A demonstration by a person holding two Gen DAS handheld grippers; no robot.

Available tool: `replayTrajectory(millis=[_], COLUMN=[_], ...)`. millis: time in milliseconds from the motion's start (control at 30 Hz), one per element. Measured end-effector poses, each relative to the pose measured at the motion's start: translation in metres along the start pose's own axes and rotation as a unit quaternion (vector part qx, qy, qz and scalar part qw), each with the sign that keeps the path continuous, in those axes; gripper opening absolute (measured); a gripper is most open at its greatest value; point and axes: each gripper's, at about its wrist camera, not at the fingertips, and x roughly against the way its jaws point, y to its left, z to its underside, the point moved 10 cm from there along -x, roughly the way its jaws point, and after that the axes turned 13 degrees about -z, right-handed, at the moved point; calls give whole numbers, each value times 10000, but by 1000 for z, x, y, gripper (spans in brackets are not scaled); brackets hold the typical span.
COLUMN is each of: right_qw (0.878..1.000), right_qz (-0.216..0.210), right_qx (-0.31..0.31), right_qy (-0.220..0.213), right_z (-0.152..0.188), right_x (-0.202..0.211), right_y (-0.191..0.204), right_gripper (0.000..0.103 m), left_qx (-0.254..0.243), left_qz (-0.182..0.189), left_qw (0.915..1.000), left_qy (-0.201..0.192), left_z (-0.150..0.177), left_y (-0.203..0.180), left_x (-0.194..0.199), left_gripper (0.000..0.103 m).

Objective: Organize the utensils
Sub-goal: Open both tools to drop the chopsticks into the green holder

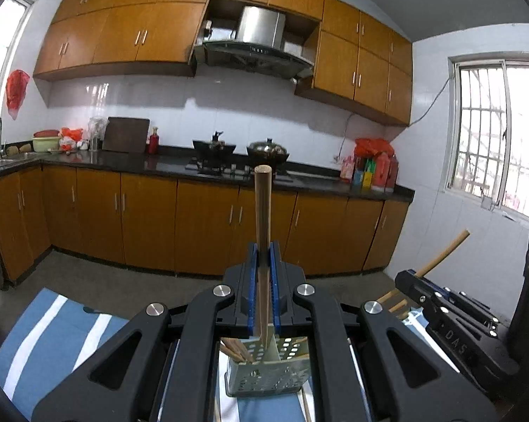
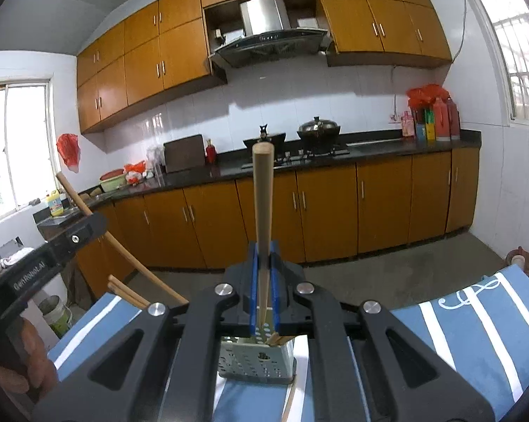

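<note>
Chopsticks first: I have one wooden stick in each gripper. My left gripper (image 1: pixel 263 256) is clamped on a chopstick (image 1: pixel 263 211) that stands nearly upright between the blue pads (image 1: pixel 273 281), round butt end up, thin end reaching down toward the perforated metal holder (image 1: pixel 268 369) below. My right gripper (image 2: pixel 263 256) is clenched the same way on its own chopstick (image 2: pixel 263 204), also near upright, tip down over the same holder (image 2: pixel 255 362).

Holder sits on a blue cloth with white stripes (image 1: pixel 35 337), directly under both grippers. It is divided by an inner wall. In the left wrist view several chopsticks (image 1: pixel 234 350) already lean in its left compartment. In the right wrist view a few stick ends (image 2: pixel 275 338) show at the right of its rim; I cannot tell which compartment.

Loose sticks lie on the cloth beside the holder's base, one at its right edge (image 1: pixel 306 404).

From the left wrist view I see my right gripper off to the right, its stick angled up and right. From the right wrist view, my left gripper is at the left edge, with a hand (image 2: pixel 35 351) around its body; more chopsticks (image 2: pixel 127 292) poke out low beside it.

Beyond: grey floor, orange base cabinets (image 1: pixel 201 225), dark counter (image 1: pixel 158 165) with two pots on the stove, range hood (image 1: pixel 257 49), barred window (image 1: pixel 489 140) at right.
</note>
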Motion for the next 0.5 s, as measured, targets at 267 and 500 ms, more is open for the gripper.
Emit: replayTrajectory(millis=[267, 500], right_qw=[9997, 9998], right_qz=[-95, -110], right_qx=[-4, 87], right_qy=[246, 125], right_z=[14, 11], right_x=[-15, 0], right_y=[5, 10], right_gripper=[13, 24], left_qx=[-4, 31], left_qz=[-62, -122], left_qw=[9996, 9998], left_qy=[260, 126], left_z=[19, 11], left_y=[4, 8], left_x=[-13, -4], left_gripper=[8, 37])
